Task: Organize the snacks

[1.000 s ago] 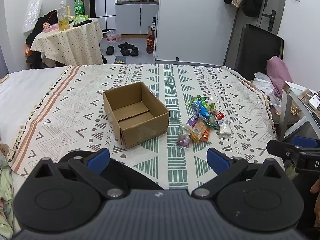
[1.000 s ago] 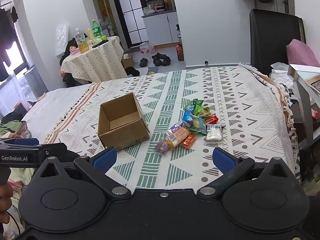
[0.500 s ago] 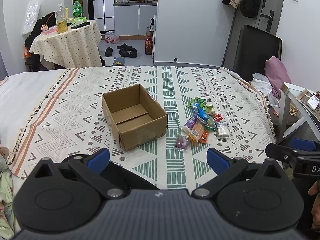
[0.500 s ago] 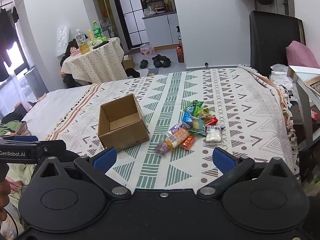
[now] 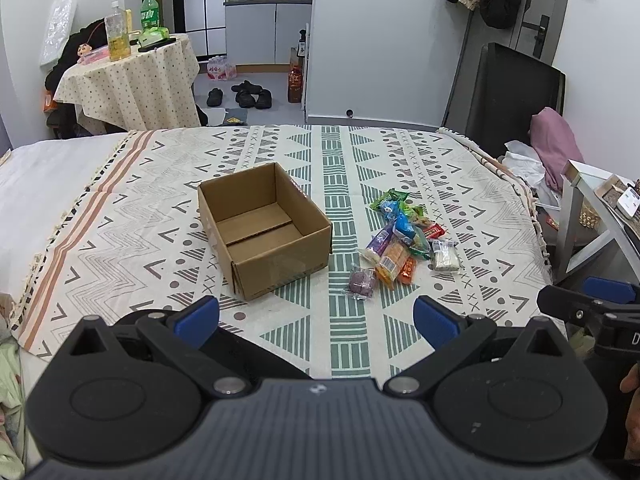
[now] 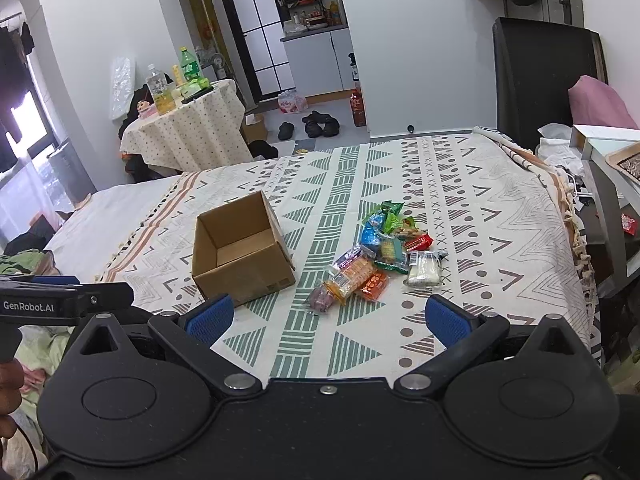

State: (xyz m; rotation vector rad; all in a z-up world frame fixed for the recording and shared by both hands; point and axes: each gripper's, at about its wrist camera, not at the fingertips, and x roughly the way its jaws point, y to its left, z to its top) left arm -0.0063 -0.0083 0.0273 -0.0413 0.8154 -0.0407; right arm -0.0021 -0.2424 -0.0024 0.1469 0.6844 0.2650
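An open, empty cardboard box (image 5: 264,236) (image 6: 240,256) sits on the patterned bed cover. To its right lies a pile of wrapped snacks (image 5: 404,240) (image 6: 380,256), with a purple packet (image 5: 361,282) nearest and a white packet (image 6: 424,271) at the right. My left gripper (image 5: 316,320) is open and empty, held above the bed's near edge, short of the box. My right gripper (image 6: 328,318) is open and empty, short of the snacks. Each gripper's side shows in the other's view.
The bed cover (image 5: 360,160) reaches the far edge. A round table with bottles (image 5: 132,68) stands at the far left. A black chair (image 5: 516,92) and a white side table (image 5: 592,208) stand at the right. Shoes (image 5: 248,96) lie on the floor.
Both views have drifted slightly; the box and snacks sit a little lower and nearer in the left wrist view. Both grippers stay open and empty.
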